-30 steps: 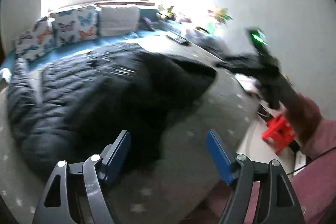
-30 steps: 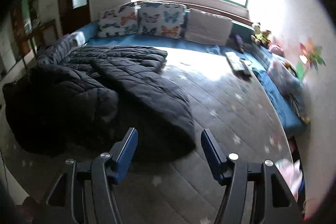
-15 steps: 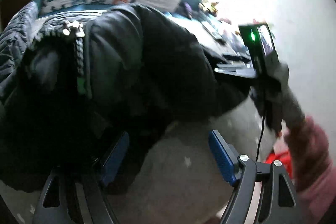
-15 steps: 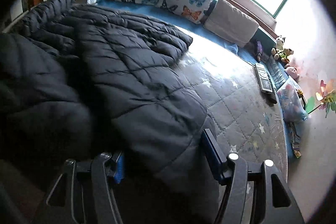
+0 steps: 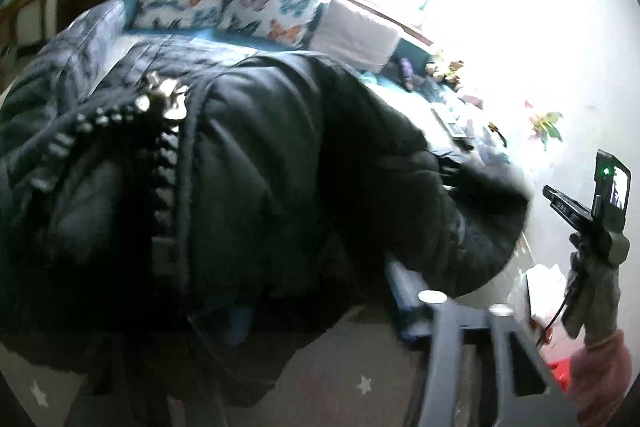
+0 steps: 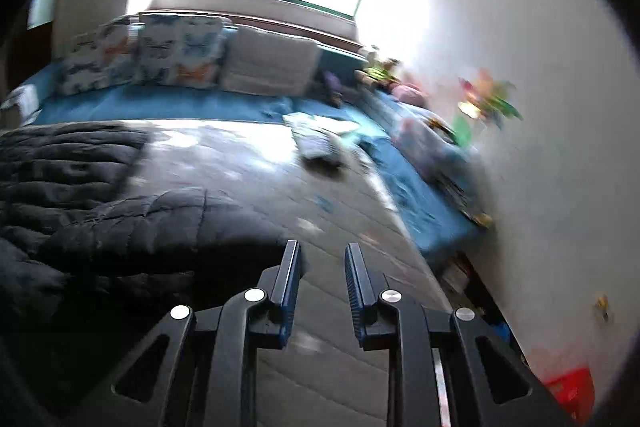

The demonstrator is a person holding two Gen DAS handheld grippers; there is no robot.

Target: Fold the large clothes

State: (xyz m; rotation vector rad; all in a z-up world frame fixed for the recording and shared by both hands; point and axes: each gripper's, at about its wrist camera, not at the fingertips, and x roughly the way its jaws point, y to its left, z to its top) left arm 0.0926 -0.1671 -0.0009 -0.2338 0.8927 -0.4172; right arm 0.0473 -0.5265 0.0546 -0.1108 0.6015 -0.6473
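A large black quilted jacket (image 5: 260, 187) with a metal zipper (image 5: 164, 167) fills the left wrist view, bunched and lifted over my left gripper (image 5: 320, 307). Its left finger is buried in the fabric; the right finger (image 5: 404, 291) shows beside it, so the jaws stand around a fold of jacket. In the right wrist view the jacket (image 6: 100, 219) lies on the grey star-patterned mattress (image 6: 320, 235). My right gripper (image 6: 322, 267) hovers above the mattress just right of the jacket's edge, jaws narrowly apart with nothing between them. The right gripper also shows in the left wrist view (image 5: 588, 219), held up at the right.
Butterfly cushions (image 6: 160, 55) and a white cushion (image 6: 272, 63) line the back under the window. A remote-like object (image 6: 316, 139), toys and a pinwheel (image 6: 488, 99) lie along the white wall at the right. A red crate (image 6: 572, 391) sits on the floor.
My left gripper has closed in on the jacket and lifted it nearer the camera. My right gripper has drawn back off the jacket, swung right, and its jaws have narrowed.
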